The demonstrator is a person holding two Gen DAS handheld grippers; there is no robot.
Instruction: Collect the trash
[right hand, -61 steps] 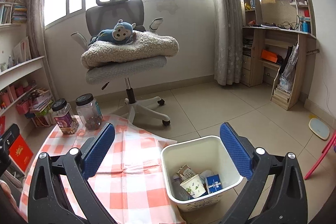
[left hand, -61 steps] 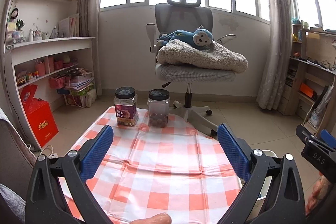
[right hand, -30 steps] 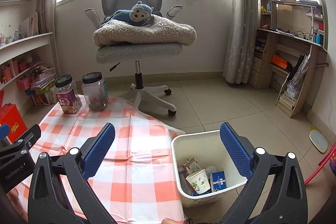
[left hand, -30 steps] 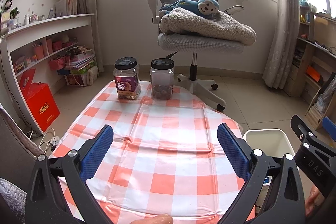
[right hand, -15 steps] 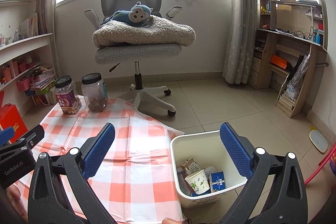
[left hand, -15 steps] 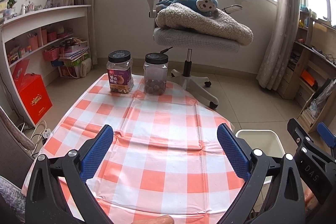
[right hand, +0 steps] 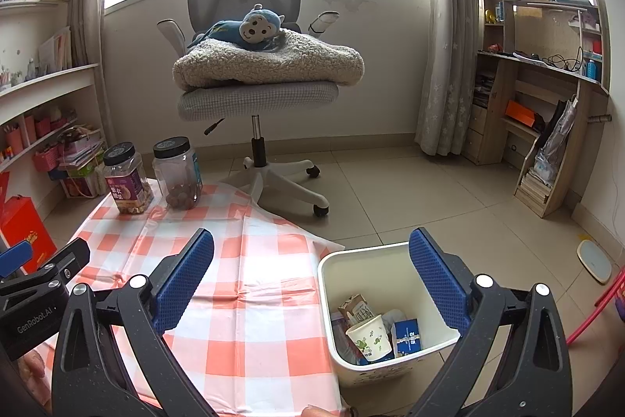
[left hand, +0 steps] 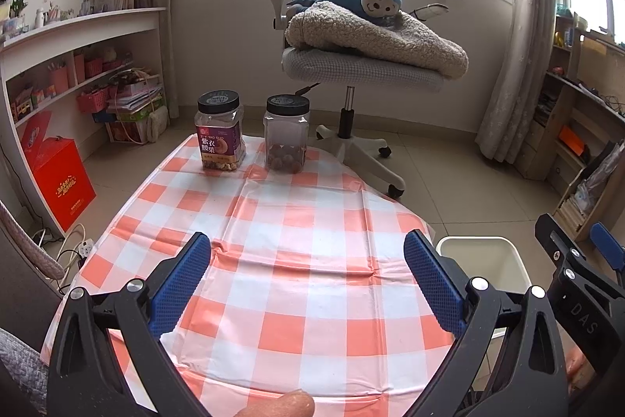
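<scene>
Both grippers hang spread and empty: the left gripper (left hand: 306, 268) over the table's near edge, the right gripper (right hand: 310, 270) above the table's right edge and the bin (right hand: 375, 258) beside it. Trash already lies in the bin: a paper cup (right hand: 369, 337), a blue box (right hand: 406, 335), a carton (right hand: 355, 307). No trash shows on the cloth (left hand: 297, 221), so collecting looks done. Two jars (left hand: 220, 135) stand at the far edge, likely kept; one label reads "ZI YI YAO GUO". Gripper bodies read "DAS" and "GenRobot.AI".
</scene>
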